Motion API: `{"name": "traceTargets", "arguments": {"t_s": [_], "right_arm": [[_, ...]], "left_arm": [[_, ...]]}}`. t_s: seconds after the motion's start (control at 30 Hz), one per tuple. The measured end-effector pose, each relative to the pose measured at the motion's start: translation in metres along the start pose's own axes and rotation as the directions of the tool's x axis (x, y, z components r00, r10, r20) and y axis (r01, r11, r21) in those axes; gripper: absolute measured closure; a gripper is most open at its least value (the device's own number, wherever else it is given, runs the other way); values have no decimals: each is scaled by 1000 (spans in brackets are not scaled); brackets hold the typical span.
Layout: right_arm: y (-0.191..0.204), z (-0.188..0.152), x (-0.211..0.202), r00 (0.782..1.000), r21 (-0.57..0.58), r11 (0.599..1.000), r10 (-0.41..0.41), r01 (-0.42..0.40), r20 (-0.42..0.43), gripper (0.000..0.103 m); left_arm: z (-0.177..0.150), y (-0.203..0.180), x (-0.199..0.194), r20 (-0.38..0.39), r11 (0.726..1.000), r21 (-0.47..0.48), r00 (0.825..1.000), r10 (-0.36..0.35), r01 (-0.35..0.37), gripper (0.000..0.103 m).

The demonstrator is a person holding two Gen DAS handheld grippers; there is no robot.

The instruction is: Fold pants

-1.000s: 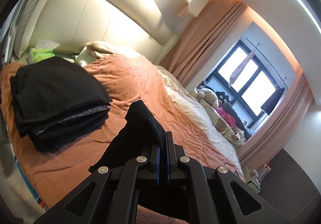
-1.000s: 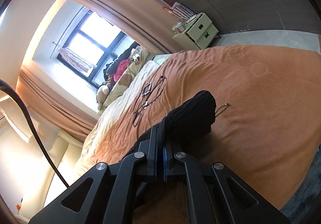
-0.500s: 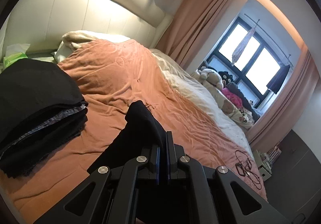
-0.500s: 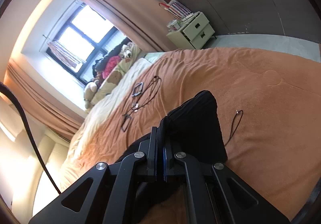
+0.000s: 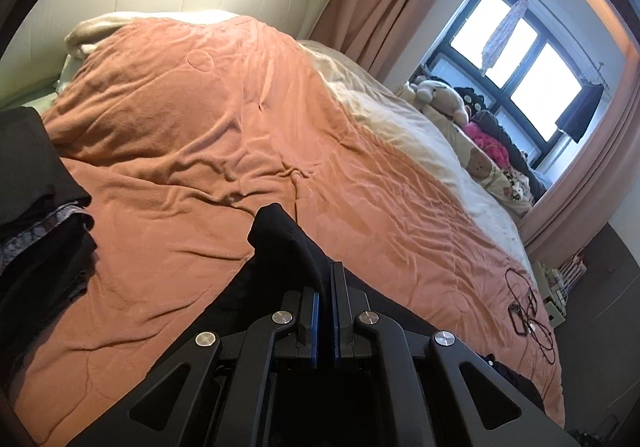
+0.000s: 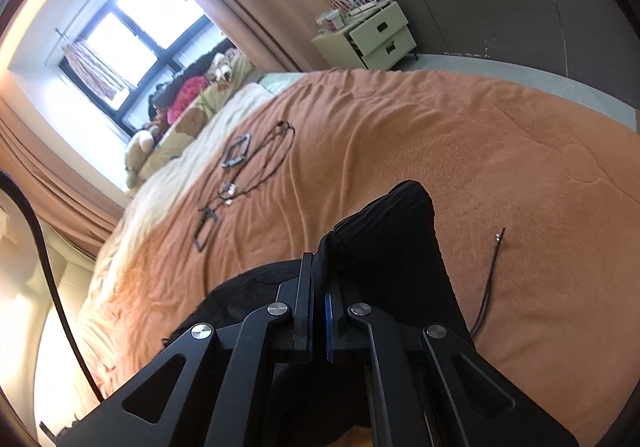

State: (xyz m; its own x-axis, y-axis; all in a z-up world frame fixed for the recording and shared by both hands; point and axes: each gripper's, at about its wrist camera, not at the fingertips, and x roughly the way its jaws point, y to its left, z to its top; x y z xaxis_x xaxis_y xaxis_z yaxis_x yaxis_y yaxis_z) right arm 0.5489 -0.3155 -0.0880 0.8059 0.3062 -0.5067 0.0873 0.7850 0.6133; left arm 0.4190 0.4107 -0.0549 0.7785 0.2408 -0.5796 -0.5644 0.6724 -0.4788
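Stack of folded clothes (image 5: 36, 231) slid leftward; both claws (image 5: 325, 283) (image 6: 319, 275) clamped on black pants (image 5: 280, 243), probably hem.

Colours on the bed

The pants (image 5: 280, 243) are black, and the blanket (image 5: 208, 135) under them is orange-brown. The sheet (image 5: 404, 127) along the bed's far edge is cream. Black clothes (image 5: 36, 215) at the left edge show a grey patterned strip. The curtains (image 6: 256, 7) are dusty pink, and the drawers (image 6: 380, 35) are pale green.
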Motion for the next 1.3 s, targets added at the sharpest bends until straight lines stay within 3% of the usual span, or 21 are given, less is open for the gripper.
{"name": "traceTargets", "arguments": {"t_s": [0.4, 0.87, 0.97, 1.03, 1.07, 1.1, 1.13, 1.17, 1.2, 1.23, 1.3], "right_arm": [[19, 18, 55, 990, -5, 994, -107, 107, -93, 102], [37, 39, 92, 972, -39, 984, -180, 176, -152, 102], [36, 36, 97, 969, -55, 982, -189, 182, -159, 102], [38, 34, 97, 968, -59, 983, -180, 172, -175, 96], [39, 34, 94, 972, -51, 988, -153, 146, -180, 86], [41, 33, 87, 975, -48, 992, -122, 115, -183, 62], [43, 33, 82, 979, -54, 994, -102, 94, -178, 46], [46, 32, 75, 982, -69, 995, -89, 78, -166, 28], [52, 31, 67, 985, -95, 993, -82, 68, -152, 25], [58, 29, 61, 986, -125, 991, -69, 50, -153, 25], [68, 26, 53, 987, -173, 985, -40, 13, -156, 25]], "left_arm": [[1, 8, 120, -154, 994, -21, 983, 99, -103, 98], [6, -2, 175, -206, 986, 30, 964, 169, -167, 98], [4, -3, 188, -237, 981, 43, 952, 195, -190, 98], [1, -3, 197, -291, 976, 65, 931, 219, -209, 96], [-1, -4, 197, -306, 975, 70, 926, 224, -212, 88], [-1, -5, 194, -316, 975, 74, 923, 221, -208, 70], [0, -5, 191, -318, 976, 79, 923, 218, -204, 57], [1, -6, 185, -311, 975, 87, 925, 220, -202, 33], [3, -7, 177, -288, 975, 98, 932, 221, -201, 27], [7, -8, 167, -258, 974, 112, 941, 218, -195, 27], [10, -9, 156, -249, 971, 134, 942, 225, -197, 27]]}}
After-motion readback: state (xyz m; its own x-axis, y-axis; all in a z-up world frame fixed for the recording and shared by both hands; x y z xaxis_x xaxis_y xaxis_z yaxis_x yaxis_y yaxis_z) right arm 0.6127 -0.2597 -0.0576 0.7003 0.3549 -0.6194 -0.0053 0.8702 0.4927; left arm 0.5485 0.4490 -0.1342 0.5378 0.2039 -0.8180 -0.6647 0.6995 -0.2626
